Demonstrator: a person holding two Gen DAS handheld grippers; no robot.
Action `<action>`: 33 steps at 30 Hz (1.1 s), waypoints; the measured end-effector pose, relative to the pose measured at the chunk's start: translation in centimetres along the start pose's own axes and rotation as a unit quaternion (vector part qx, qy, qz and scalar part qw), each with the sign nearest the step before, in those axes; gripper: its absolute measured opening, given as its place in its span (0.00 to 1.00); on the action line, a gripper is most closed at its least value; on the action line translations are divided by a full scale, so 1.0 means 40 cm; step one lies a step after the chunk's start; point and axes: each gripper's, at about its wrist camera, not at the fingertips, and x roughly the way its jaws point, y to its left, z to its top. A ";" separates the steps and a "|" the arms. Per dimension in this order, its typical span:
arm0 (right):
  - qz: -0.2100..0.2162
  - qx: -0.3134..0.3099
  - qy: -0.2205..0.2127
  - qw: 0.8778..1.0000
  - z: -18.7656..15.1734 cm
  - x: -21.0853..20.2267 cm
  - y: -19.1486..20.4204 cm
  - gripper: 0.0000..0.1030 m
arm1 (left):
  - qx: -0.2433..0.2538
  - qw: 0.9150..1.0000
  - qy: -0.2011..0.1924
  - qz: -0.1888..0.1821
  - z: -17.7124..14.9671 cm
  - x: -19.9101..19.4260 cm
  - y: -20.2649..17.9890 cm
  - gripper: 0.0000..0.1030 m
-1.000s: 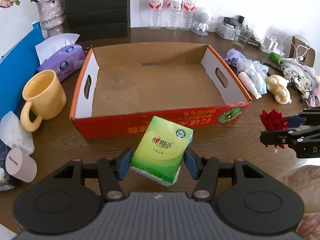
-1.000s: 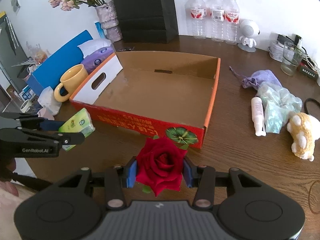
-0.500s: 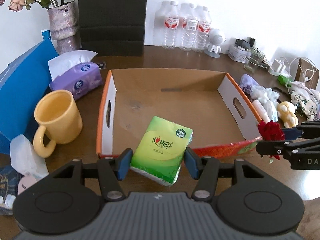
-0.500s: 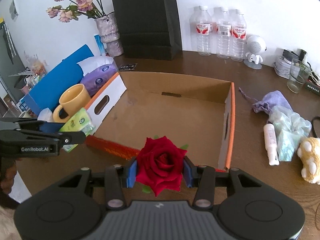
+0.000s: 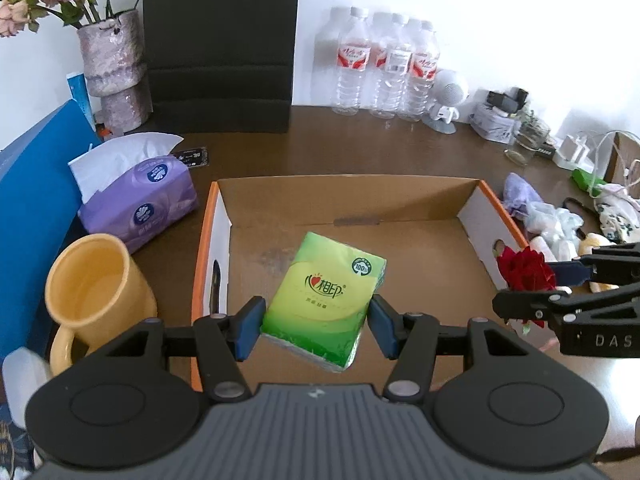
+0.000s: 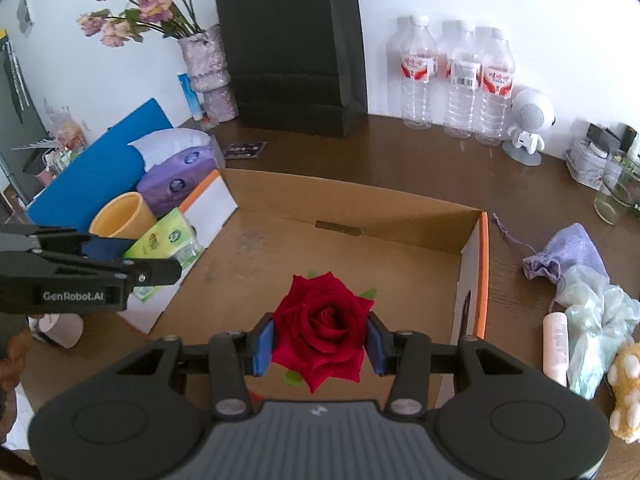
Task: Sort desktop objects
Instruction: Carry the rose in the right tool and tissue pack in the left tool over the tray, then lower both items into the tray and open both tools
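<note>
Cardboard box (image 5: 400, 200): open-topped, near wall hidden.
Left gripper (image 5: 316, 326): clamps glossy green tissue pack (image 5: 326, 296).
Right gripper (image 6: 319, 344): clamps red rose (image 6: 322, 330), stem hidden.

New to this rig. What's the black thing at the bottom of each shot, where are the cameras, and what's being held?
No robot arm here: a person holds a two-finger gripper in each hand, each carrying a fisheye camera that looks along its fingers. The black shape at the bottom is that gripper's own body. In the left wrist view, the left gripper clamps a green tissue pack over the open cardboard box. In the right wrist view, the right gripper clamps a red rose over the same box. On the brown table around it: a yellow mug, a purple tissue pack, water bottles.
</note>
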 end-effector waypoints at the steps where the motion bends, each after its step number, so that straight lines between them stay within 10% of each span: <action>1: 0.000 0.002 0.005 1.000 0.008 0.017 -0.007 0.43 | -0.002 1.000 0.005 0.001 0.008 0.015 0.003 0.55; 33: 0.033 -0.019 0.081 0.996 0.211 0.452 -0.023 0.47 | 0.012 0.994 0.060 0.089 0.148 0.339 0.067 0.60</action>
